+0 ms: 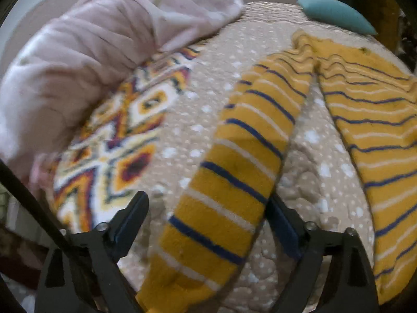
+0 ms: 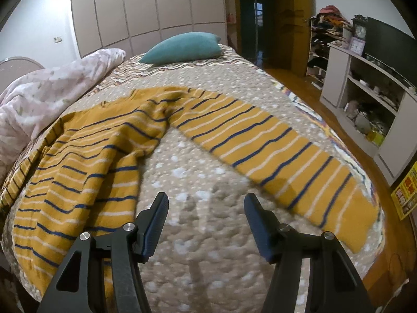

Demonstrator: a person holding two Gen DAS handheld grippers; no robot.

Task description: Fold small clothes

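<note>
A mustard-yellow shirt with navy and white stripes (image 2: 86,161) lies spread on the bed's beige dotted quilt (image 2: 203,234). One long sleeve (image 1: 229,182) runs between the fingers of my open left gripper (image 1: 208,208), which sits low over it without closing on it. The shirt's body (image 1: 378,130) lies to the right in that view. My right gripper (image 2: 206,208) is open and empty above bare quilt, between the shirt's body on the left and the other sleeve (image 2: 286,161) on the right.
A crumpled pale pink duvet (image 1: 99,44) is heaped at the left of the bed. A teal pillow (image 2: 182,47) lies at the far end. The bed's right edge drops to a wooden floor (image 2: 385,260), with white shelves (image 2: 365,83) beyond.
</note>
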